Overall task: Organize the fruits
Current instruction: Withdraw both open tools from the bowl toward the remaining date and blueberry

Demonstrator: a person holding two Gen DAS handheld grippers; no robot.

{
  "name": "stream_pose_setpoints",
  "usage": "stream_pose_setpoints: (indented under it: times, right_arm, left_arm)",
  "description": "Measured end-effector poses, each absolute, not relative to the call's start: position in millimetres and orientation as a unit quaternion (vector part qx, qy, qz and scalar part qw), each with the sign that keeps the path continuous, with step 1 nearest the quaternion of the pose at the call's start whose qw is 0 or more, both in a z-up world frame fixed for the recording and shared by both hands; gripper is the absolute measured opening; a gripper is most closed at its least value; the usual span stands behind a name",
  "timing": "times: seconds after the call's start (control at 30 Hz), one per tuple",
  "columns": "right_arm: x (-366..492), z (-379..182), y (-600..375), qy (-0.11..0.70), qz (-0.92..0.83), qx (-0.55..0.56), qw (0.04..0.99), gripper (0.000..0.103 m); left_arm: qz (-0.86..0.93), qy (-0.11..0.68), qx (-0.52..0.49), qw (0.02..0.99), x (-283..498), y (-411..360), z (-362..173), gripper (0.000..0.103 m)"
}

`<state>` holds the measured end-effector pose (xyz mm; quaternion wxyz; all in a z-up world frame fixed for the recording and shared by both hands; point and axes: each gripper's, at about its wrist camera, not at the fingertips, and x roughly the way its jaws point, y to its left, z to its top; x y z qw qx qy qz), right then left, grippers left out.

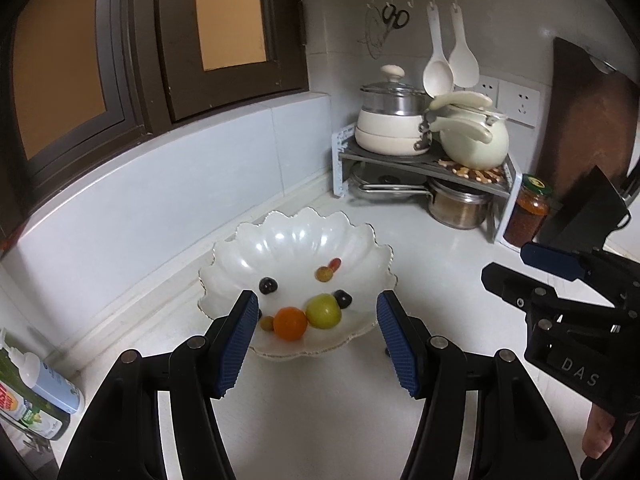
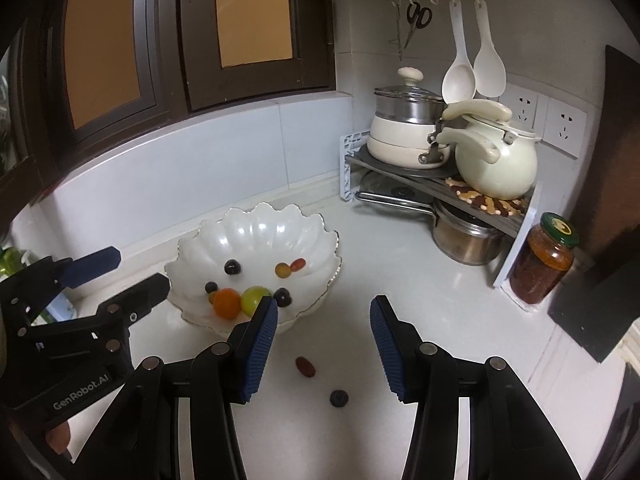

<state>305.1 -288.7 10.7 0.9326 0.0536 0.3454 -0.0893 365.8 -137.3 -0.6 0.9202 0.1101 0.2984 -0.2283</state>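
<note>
While both grippers hover over the white counter point(image 2: 400, 264), the left gripper point(image 1: 318, 340) stands half open with nothing between its blue pads, facing the scalloped white bowl point(image 1: 296, 240) that holds an orange point(image 1: 290, 323), a green fruit point(image 1: 323, 311) and small berries. The right gripper point(image 2: 323, 344) is likewise parted and empty, above a red fruit point(image 2: 305, 366) and a blueberry point(image 2: 339, 398) on the counter. The gripper bodies read "DAS" and "GenRobot.AI".

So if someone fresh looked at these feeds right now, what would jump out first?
The scalloped white bowl by the window wall, with an orange fruit and a green fruit bright among small dark ones. Next, two strays on the counter in front of the open right gripper: a red oblong fruit and a dark blue berry.
</note>
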Motion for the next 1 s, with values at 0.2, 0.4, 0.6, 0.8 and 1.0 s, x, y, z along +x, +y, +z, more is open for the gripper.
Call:
stream_pose_setpoints:
  times: [0.2, 0.4, 0.6, 0.8, 1.0]
  right_arm:
    - [293, 1, -285, 0.349, -0.096, 0.061, 0.930, 0.050]
    - [282, -11, -283, 0.354, -0.102, 0.058, 0.928, 0.050]
    - [273, -20, -284, 0.357, -0.105, 0.063, 0.926, 0.050]
    - [268, -30, -284, 0.362, -0.107, 0.065, 0.924, 0.050]
    - [267, -44, -283, 0.371, -0.108, 0.068, 0.920, 0.050]
  left_arm:
    - [-0.237, 0.302, 0.124, 0.915, 355, -136, -11, 0.061]
    - [-0.245, 0.311, 0.134, 0.909, 348, -137, -23, 0.061]
    - [-0.258, 0.320, 0.142, 0.901, 341, -139, -35, 0.061]
    - [-0.268, 0.320, 0.149, 0.896, 336, -139, -46, 0.061]
    - [-0.277, 0.325, 0.151, 0.892, 337, -141, -59, 0.061]
